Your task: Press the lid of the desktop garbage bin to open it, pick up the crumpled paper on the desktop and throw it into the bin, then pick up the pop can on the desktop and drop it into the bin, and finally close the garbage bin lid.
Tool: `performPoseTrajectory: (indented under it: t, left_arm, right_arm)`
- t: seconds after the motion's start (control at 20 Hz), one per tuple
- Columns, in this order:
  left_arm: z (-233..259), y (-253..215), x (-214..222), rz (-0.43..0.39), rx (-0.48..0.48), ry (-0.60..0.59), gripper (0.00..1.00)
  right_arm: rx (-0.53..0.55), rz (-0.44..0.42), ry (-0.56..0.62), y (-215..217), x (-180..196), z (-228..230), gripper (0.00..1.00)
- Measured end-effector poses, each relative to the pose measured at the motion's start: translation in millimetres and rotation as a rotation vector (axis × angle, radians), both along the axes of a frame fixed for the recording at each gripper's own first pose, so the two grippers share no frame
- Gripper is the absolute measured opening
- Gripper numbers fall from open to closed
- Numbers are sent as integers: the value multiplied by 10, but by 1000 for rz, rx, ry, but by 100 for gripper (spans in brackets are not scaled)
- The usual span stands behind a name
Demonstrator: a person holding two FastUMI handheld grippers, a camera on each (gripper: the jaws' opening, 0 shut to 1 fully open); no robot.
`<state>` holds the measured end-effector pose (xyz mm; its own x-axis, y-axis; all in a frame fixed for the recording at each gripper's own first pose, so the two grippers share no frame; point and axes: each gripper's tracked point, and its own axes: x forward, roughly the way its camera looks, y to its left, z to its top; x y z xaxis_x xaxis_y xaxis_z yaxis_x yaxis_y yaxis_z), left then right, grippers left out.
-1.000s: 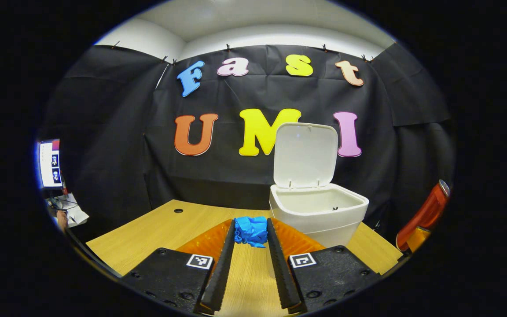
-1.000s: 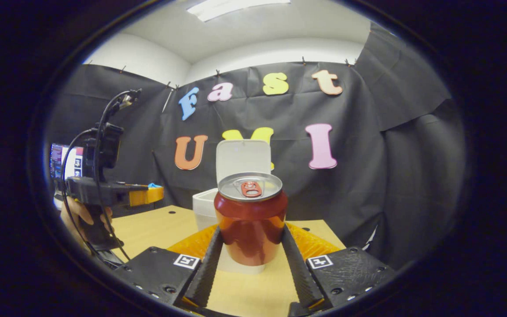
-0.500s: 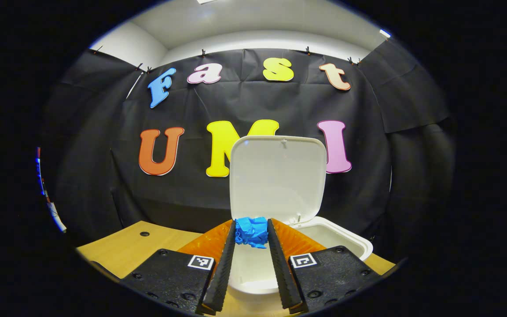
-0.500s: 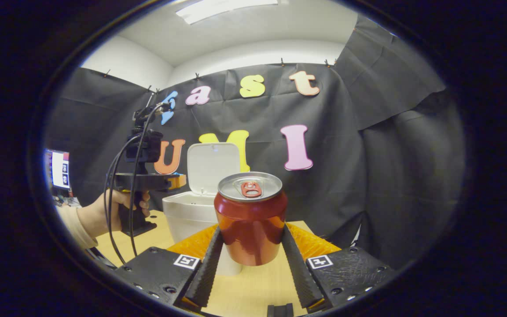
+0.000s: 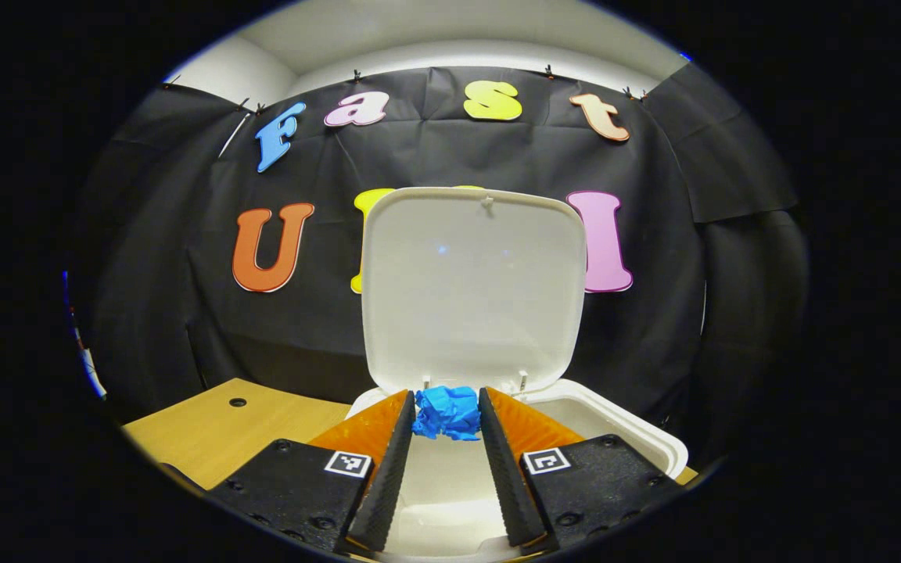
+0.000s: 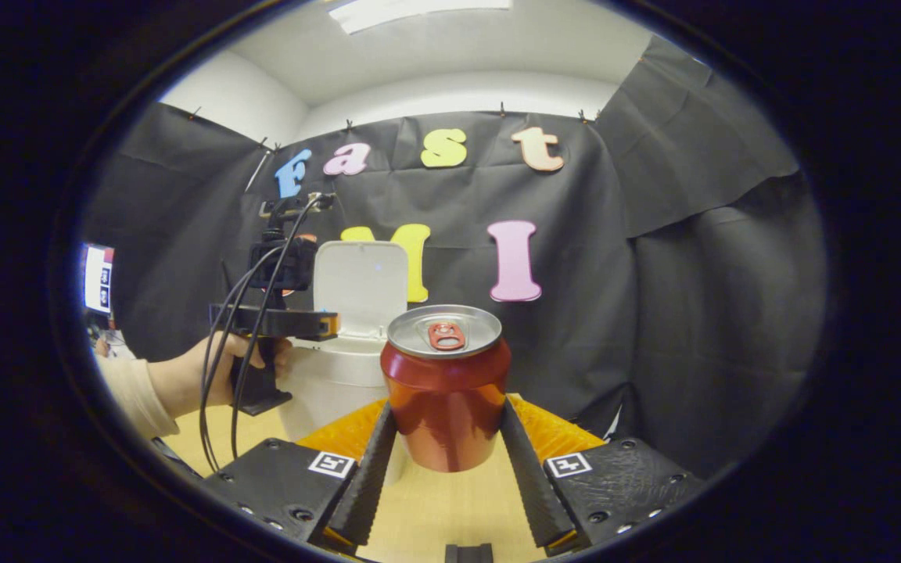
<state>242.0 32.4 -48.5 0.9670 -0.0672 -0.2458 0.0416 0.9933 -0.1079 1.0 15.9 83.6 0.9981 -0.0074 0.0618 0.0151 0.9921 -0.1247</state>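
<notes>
A: Where is the paper?

B: The blue paper (image 5: 446, 412) is clamped at the tips of the left claw (image 5: 445, 414), both fingers (image 5: 389, 477) pressing its sides. It hangs over the open white bin (image 5: 638, 438), with the lid (image 5: 472, 285) upright at 12 o'clock beyond it.

A: And the can?

B: The red can (image 6: 446, 391) stands upright in the right claw (image 6: 446, 426), pinched from both sides, its silver top and tab facing up. It is held above the counter (image 6: 435, 512).

A: Can the right gripper view see the other claw?

B: Yes, at 9 o'clock. A hand (image 6: 188, 379) with a pale sleeve grips the handle, cables loop down from it, and the claw's front end sits over the bin (image 6: 333, 383), in front of the raised lid (image 6: 360, 285).

A: Anything else on the counter?

B: A small dark hole (image 5: 238, 402) at 8 o'clock in the left gripper view.
</notes>
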Motion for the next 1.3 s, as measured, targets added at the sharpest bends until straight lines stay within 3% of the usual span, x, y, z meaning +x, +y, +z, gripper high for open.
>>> performPoseTrajectory:
  t: [0.05, 0.1, 0.4, 0.55, 0.8, 0.95, 1.3]
  left_arm:
    - [-11, 6, -1, 1, 20, -1, 53]
    - [-27, 4, -1, 1, 32, 2, 58]
    - [30, -117, -122, -36, 16, -2, 61]
    - [93, 7, -264, 9, 47, -24, 75]
    - [442, 47, -664, 3, 56, -98, 82]
    - [504, 275, -973, 51, 61, -95, 97]
    - [248, 763, -1589, 65, 34, -24, 98]
  right_arm:
    - [1, -10, 4, -33, 18, -1, 74]
    - [0, -21, 4, -56, 21, -11, 75]
    - [25, -12, -36, -24, -25, 94, 75]
    - [63, 9, -64, -35, -85, 166, 75]
    - [98, 45, -147, 53, -178, 335, 74]
    - [116, 92, -158, 198, -222, 354, 75]
    - [28, 83, -148, 472, -116, 229, 74]
